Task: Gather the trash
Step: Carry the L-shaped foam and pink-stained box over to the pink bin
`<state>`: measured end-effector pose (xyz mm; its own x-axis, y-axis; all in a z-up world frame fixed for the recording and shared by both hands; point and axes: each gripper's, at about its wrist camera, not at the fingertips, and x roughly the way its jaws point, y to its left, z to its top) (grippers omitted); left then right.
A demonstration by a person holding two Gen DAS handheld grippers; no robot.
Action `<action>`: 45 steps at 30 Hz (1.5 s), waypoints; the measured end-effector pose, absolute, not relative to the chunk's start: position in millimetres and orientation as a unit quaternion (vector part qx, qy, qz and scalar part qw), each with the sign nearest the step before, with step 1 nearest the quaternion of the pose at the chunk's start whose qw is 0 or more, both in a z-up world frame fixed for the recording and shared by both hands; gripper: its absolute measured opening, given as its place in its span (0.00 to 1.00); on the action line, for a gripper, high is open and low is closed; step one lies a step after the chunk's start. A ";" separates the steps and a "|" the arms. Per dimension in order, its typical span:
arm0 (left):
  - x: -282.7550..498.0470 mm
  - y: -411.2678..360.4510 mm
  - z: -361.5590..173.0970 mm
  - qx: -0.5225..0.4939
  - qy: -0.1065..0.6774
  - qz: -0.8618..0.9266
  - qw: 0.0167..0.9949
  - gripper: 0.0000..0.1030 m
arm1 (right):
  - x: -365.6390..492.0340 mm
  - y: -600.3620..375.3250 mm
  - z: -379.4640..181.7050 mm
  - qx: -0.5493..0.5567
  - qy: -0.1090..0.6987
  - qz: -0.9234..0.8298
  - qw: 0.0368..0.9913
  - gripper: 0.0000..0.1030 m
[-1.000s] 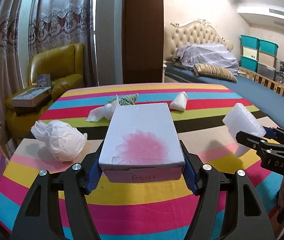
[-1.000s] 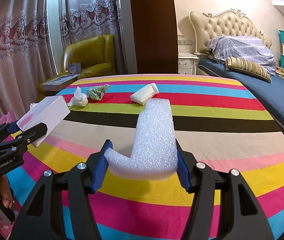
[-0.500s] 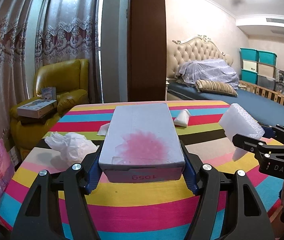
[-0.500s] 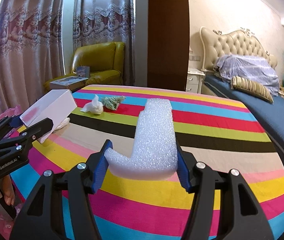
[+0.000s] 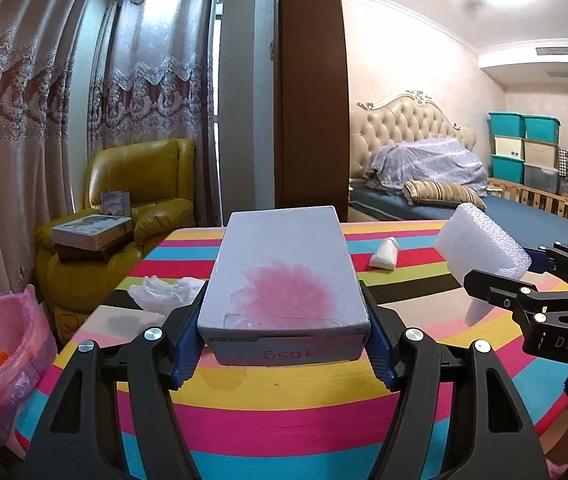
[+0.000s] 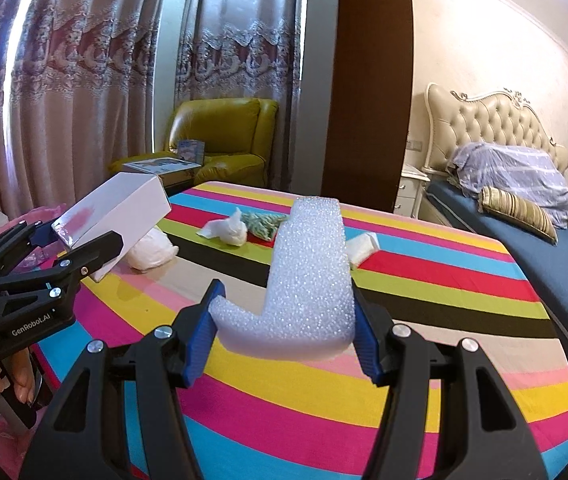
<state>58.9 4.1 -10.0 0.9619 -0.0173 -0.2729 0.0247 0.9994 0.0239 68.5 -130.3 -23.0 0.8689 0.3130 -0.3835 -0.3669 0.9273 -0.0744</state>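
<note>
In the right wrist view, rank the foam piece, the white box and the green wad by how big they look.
1. Foam piece, though nearest the camera, in the right gripper.
2. White box, in the left gripper.
3. Green wad, farthest off.

A bedroom in a home.
A bed (image 6: 543,236) with a tufted cream headboard (image 6: 491,120), rumpled blanket and striped pillow (image 6: 517,212) stands beyond the far right corner of the striped table (image 6: 443,280); a yellow leather armchair (image 6: 224,136) and lace-trimmed curtains (image 6: 84,80) lie past its far left edge, stacked storage bins (image 5: 523,148) against the wall.
</note>
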 end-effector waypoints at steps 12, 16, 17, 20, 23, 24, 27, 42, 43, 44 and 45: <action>29.3 33.0 -6.3 0.017 0.109 0.011 0.994 0.62 | 54.9 -90.8 -15.4 -0.110 0.173 0.212 0.955 0.56; 22.3 49.0 -5.0 0.010 0.111 0.020 0.994 0.62 | 52.2 -72.0 -10.8 -0.120 0.171 0.234 0.950 0.56; 19.8 54.2 -5.2 0.008 0.113 0.024 0.993 0.62 | 51.7 -66.1 -10.0 -0.123 0.171 0.241 0.947 0.56; 14.3 68.7 -5.7 0.004 0.115 0.035 0.993 0.62 | 52.8 -49.0 -7.1 -0.127 0.174 0.259 0.942 0.56; 7.2 84.6 -5.5 -0.001 0.117 0.052 0.992 0.62 | 54.9 -28.1 -4.9 -0.133 0.177 0.283 0.933 0.56; 4.5 91.1 -5.8 -0.003 0.117 0.058 0.991 0.62 | 55.8 -19.8 -4.3 -0.135 0.179 0.291 0.930 0.56; -4.8 111.4 -6.1 -0.013 0.116 0.081 0.990 0.62 | 57.0 6.0 -4.6 -0.142 0.185 0.321 0.918 0.56; -42.5 216.1 -16.1 -0.075 0.127 0.188 0.971 0.62 | 60.9 127.2 -3.2 -0.177 0.200 0.418 0.868 0.56; -43.8 224.1 -16.5 -0.080 0.128 0.195 0.969 0.62 | 61.8 135.7 -3.0 -0.179 0.202 0.423 0.865 0.56; -44.6 232.8 -16.8 -0.086 0.130 0.201 0.967 0.62 | 62.8 144.4 -2.6 -0.180 0.204 0.429 0.861 0.56; -46.5 242.7 -17.5 -0.094 0.130 0.208 0.965 0.62 | 63.9 150.2 -2.5 -0.181 0.205 0.432 0.859 0.56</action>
<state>-46.5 242.7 -17.5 0.8795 0.3766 -0.2909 -0.4257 0.8958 -0.1275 63.9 150.2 -2.6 0.5425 0.6683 -0.5090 -0.8169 0.5609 -0.1344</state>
